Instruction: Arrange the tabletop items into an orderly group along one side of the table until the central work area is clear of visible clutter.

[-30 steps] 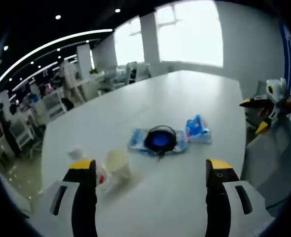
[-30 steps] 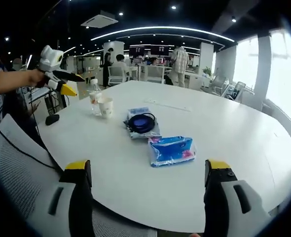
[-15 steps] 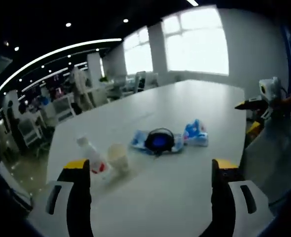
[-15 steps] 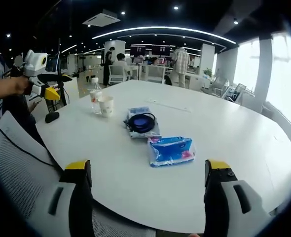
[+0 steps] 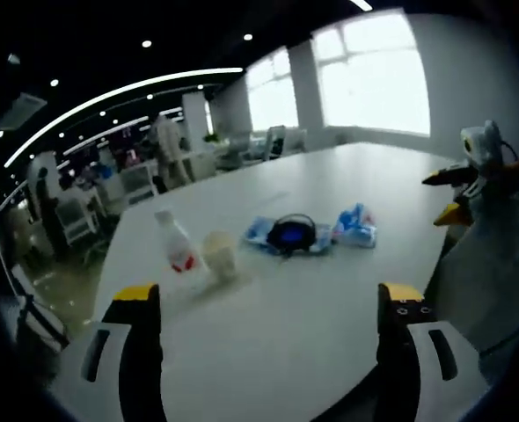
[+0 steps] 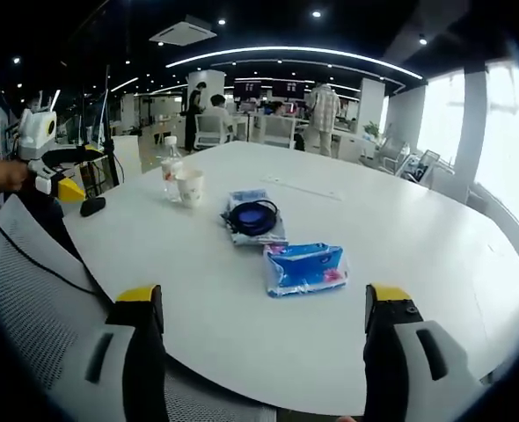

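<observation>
Big white round-cornered table takes up most of both views, with a grey mesh office chair pulled up at its near edge in the right gripper view. The clutter sits in a loose line across the middle of the tabletop, well in from every edge.

Biggest item is the blue and pink soft plastic tissue pack, closest to the near edge. Just beyond it is the coiled black cable with a blue centre, lying on a flat pale blue packet. Further toward the far-left corner are the cream paper cup and the clear plastic bottle with a red and white label, just beside each other, both upright.

Left gripper has its yellow-tipped black jaws wide apart, nothing between them, hovering off the table edge. Right gripper is the same: jaws spread, holding nothing.
</observation>
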Tool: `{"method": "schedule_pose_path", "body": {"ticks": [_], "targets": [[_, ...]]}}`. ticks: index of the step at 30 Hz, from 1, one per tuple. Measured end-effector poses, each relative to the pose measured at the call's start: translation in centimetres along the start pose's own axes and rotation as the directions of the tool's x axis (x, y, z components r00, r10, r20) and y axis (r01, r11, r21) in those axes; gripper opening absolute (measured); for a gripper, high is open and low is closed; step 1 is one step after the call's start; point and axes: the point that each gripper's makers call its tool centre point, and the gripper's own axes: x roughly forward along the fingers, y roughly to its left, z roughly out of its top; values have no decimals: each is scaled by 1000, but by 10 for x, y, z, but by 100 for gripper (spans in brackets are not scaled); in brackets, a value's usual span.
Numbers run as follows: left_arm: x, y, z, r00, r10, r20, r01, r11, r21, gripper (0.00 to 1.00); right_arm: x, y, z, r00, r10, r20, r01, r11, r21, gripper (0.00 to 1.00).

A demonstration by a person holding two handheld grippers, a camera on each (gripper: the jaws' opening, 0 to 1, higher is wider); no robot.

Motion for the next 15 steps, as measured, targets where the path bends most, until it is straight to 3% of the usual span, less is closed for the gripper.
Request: {"method": "schedule_pose_path", "body": {"ticks": [4,12,15], "targets": [[-2,-5,0,999,22,29,-21,999,-37,100,0,1,0,1000,-1,2,1,1000,-9,95],[0,0,-3,998,47,29,-47,999,2,100,1,3,-2,1000,3,-10,-4,999,-54,95],[0,-3,-3,999,31,26,-31,999,-10,100,1,3,-2,1000,1,-9,-2,999,-54,95]]}}
